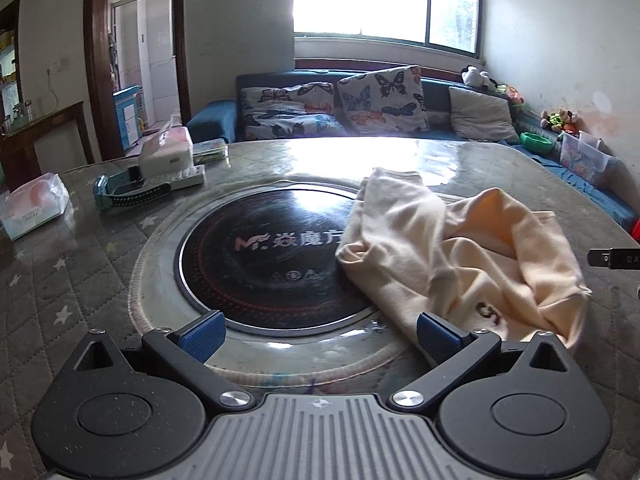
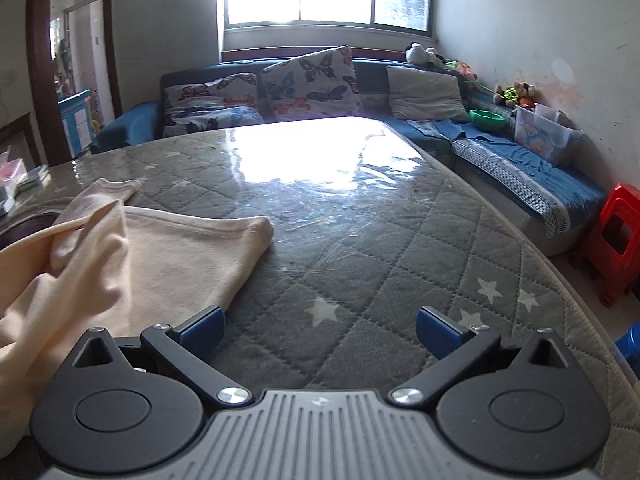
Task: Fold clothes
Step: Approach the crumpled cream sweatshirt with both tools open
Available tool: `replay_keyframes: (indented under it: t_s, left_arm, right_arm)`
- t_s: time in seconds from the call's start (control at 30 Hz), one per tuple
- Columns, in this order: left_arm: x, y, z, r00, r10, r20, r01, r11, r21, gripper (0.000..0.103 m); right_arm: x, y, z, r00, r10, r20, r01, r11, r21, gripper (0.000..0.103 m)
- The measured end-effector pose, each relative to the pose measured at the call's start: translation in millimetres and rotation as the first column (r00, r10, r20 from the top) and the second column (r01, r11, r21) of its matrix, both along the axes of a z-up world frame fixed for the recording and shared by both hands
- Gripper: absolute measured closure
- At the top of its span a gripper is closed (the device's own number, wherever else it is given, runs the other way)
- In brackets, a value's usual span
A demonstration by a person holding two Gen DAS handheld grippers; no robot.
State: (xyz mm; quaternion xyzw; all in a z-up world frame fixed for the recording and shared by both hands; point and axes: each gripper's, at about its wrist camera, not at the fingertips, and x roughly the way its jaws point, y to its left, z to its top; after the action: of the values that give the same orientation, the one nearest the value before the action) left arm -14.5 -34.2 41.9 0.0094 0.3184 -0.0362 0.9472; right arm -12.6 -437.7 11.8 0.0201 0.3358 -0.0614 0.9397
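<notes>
While the left wrist view looks down across the tabletop (image 1: 80,264), the left gripper (image 1: 320,334) stands released, its blue pads spread wide with nothing between them. At about two o'clock from it lies the cream garment (image 1: 452,256), crumpled in a loose heap, its near edge touching or just beside the right-hand pad. One narrow end stretches away toward twelve o'clock, and its left edge overlaps the dark round cooktop (image 1: 260,252) set into the table. It looks like thin, soft knit: light, limp, likely to drape and slide on the glossy cover, not fragile. A small dark mark shows near its near edge. I judge that a hemmed corner or edge is the better place to pinch than the bunched middle, where several layers might come up together. At ten o'clock lie a tissue pack (image 1: 34,206) and a blue watch (image 1: 128,192), well apart from the cloth

From the right wrist view, the right gripper (image 2: 320,332) is likewise released and empty, over the bare quilted cover. The garment spreads at nine to ten o'clock, its flat hemmed corner (image 2: 256,228) lying smooth on the cover, an easy place to grasp. A red stool (image 2: 616,240) stands on the floor at three o'clock
</notes>
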Motion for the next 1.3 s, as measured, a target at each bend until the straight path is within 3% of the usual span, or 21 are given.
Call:
replay_keyframes:
  t_s: [0.53,0.9,1.3]
  left_arm:
    - [-11,-29,7,0.998,-0.052,-0.027,0.052,0.999,-0.014,0.0]
    - [-26,-32,5,0.996,-0.042,-0.072,0.041,0.999,-0.021,0.0]
    - [-43,-44,0,0.995,-0.061,-0.085,0.063,0.998,0.023,0.0]
  right_arm:
    - [-54,34,21,0.992,0.126,0.032,-0.125,0.992,-0.011,0.004]
    - [-83,59,13,0.982,0.187,0.009,-0.187,0.982,0.004,0.006]
    - [-99,65,8,0.976,0.216,0.007,-0.217,0.976,0.032,0.01]
